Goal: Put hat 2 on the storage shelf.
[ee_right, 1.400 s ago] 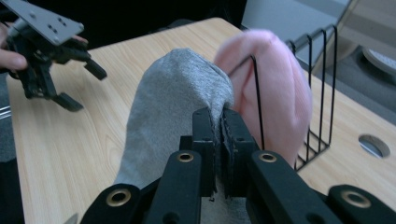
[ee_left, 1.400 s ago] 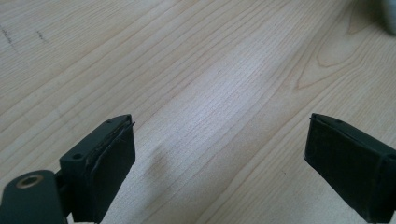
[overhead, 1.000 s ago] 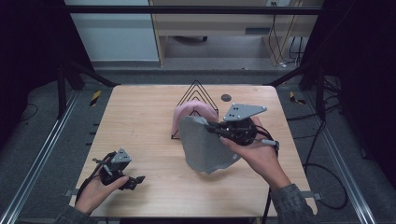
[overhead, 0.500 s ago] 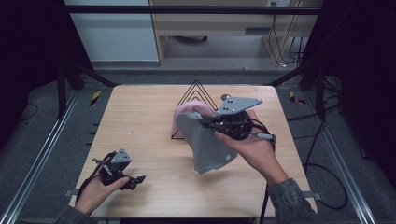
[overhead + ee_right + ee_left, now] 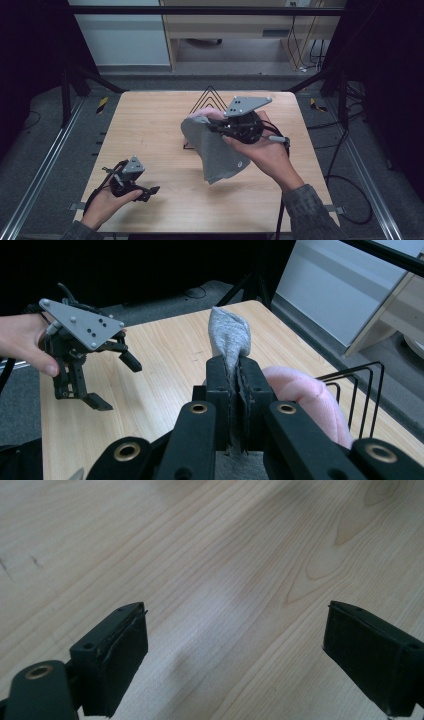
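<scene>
The right gripper point(image 5: 216, 131) is clamped on a grey knitted sock point(image 5: 215, 152), held above the wooden table point(image 5: 150, 125) right of centre, beside a pink plush cloth point(image 5: 305, 395) at a black wire rack point(image 5: 210, 97). The left gripper point(image 5: 150, 191) rests at the near left, jaws wide apart and empty.

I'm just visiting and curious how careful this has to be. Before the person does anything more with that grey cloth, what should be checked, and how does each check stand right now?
1. Right gripper has a firm pinch on the grey cloth: ok, jaws shut on it.
2. Cloth lifted off the table: partly; its lower edge looks close to the wood, cannot tell if touching.
3. Pink plush item not caught in the jaws: ok by the right gripper view; it sits beside them.
4. Black wire rack out of the way: cannot tell, it stands just behind the cloth.
5. Left gripper free to help: ok, open, holding nothing.
</scene>
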The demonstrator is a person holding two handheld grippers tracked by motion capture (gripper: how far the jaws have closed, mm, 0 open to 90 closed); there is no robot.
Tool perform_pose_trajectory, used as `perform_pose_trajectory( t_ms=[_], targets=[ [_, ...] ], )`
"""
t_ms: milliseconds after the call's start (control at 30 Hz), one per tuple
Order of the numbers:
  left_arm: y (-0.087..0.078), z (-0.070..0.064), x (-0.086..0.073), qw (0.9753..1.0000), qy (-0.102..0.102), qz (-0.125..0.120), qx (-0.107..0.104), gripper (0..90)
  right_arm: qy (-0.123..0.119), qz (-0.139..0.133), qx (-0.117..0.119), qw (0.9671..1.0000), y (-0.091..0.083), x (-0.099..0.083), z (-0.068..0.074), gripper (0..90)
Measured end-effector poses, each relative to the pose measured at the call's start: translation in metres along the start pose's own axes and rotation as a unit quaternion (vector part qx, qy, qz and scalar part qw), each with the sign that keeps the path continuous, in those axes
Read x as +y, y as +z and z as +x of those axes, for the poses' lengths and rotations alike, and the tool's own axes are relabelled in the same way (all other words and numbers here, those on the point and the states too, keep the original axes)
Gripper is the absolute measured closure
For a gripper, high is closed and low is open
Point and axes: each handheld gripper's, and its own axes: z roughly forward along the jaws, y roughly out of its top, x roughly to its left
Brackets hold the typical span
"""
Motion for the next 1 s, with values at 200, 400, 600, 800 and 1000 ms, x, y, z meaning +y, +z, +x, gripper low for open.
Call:
perform_pose_trajectory(
  t_ms=[200, 400, 600, 800, 1000],
  targets=[
    [-0.009, 0.002, 0.019, 0.9999, 0.009, -0.008, 0.0, 11.0, -0.007, 0.005, 0.004, 1.0, 0.005, 0.01, 0.002, 85.8],
    [-0.013, 0.004, 0.032, 0.9999, 0.014, -0.009, -0.004, 11.6, -0.012, 0.006, 0.008, 0.9999, 0.01, 0.018, 0.004, 85.8],
    [-0.016, 0.006, 0.041, 0.9998, 0.016, -0.011, -0.003, 11.8, -0.015, 0.005, 0.013, 0.9998, 0.015, 0.023, 0.006, 85.8],
    [-0.02, 0.009, 0.047, 0.9997, 0.019, -0.013, 0.002, 12.7, -0.016, 0.004, 0.017, 0.9997, 0.02, 0.028, 0.007, 85.8],
    [-0.026, 0.012, 0.055, 0.9995, 0.022, -0.022, 0.002, 15.0, -0.022, 0.005, 0.024, 0.9995, 0.026, 0.034, 0.012, 85.8]
  ],
)
